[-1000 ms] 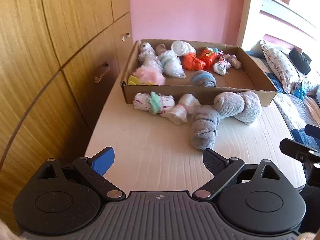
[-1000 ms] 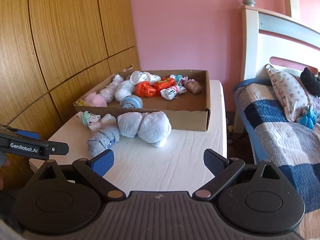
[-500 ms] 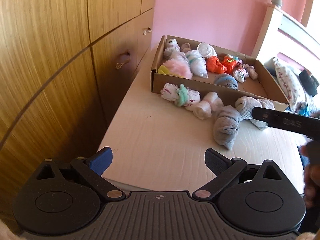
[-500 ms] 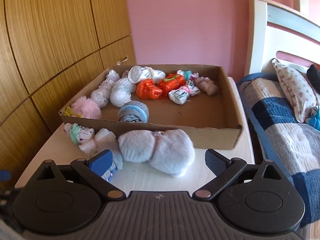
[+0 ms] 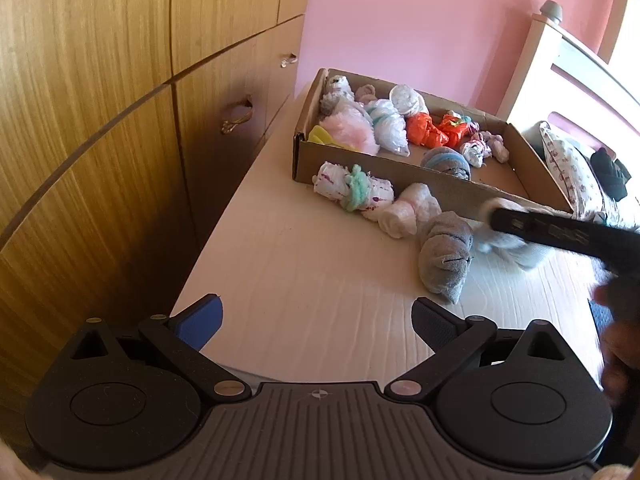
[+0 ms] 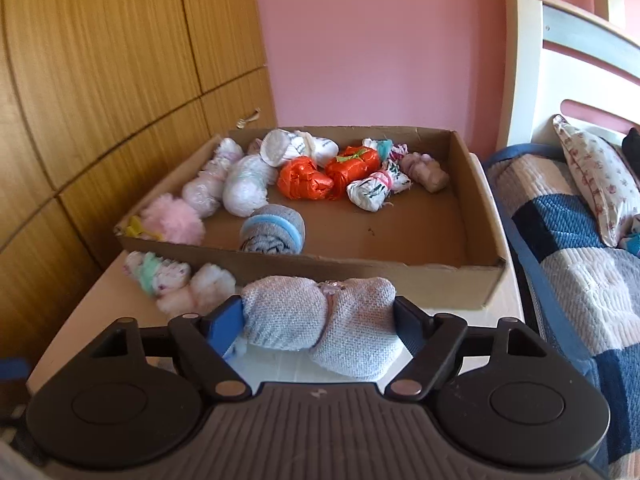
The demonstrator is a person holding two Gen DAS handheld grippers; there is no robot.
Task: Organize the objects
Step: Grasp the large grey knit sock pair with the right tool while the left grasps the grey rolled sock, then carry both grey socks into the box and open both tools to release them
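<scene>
Sock bundle [image 6: 318, 322] sits between closing right gripper [image 6: 319, 314] pads.

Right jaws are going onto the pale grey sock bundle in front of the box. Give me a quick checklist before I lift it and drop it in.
1. Pale grey sock bundle between the right gripper jaws: ok.
2. Grip firm: cannot tell, jaws closing, pads at both ends.
3. Bare floor in the cardboard box for it: ok, right half is bare.
4. Dark grey sock roll clear of the bundle: cannot tell, they lie close.
5. Left gripper out of the way: ok, open and empty over the white tabletop.
</scene>
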